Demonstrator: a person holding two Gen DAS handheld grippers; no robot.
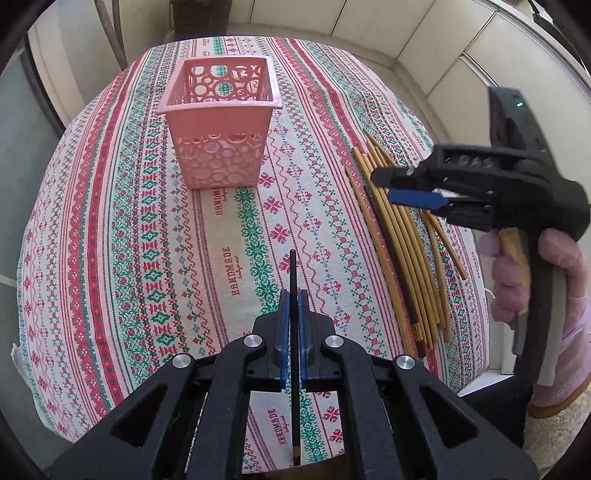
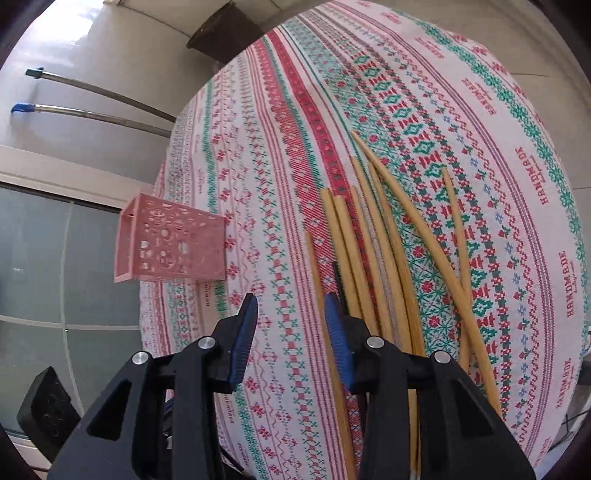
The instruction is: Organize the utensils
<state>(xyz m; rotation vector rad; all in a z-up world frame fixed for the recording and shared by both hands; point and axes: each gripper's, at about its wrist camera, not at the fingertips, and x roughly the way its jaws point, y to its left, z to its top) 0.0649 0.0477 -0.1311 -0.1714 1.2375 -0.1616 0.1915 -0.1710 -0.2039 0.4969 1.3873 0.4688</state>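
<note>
A pink perforated basket (image 1: pixel 221 122) stands upright on the patterned tablecloth (image 1: pixel 122 236), far from my left gripper. My left gripper (image 1: pixel 293 295) is shut on a dark chopstick (image 1: pixel 293 273) that runs lengthwise between its blue pads, held above the cloth. Several bamboo chopsticks (image 1: pixel 399 236) lie in a loose pile at the right. My right gripper (image 1: pixel 397 186) hovers over that pile, open and empty. In the right wrist view the right gripper (image 2: pixel 290 302) is open above the chopsticks (image 2: pixel 373 236), with the basket (image 2: pixel 171 240) to the left.
The round table's edge (image 1: pixel 26 258) curves close on the left and right. Tiled walls (image 1: pixel 424 33) rise behind the table. Two metal pipes (image 2: pixel 96 103) run along the wall in the right wrist view. A gloved hand (image 1: pixel 517 280) holds the right gripper's handle.
</note>
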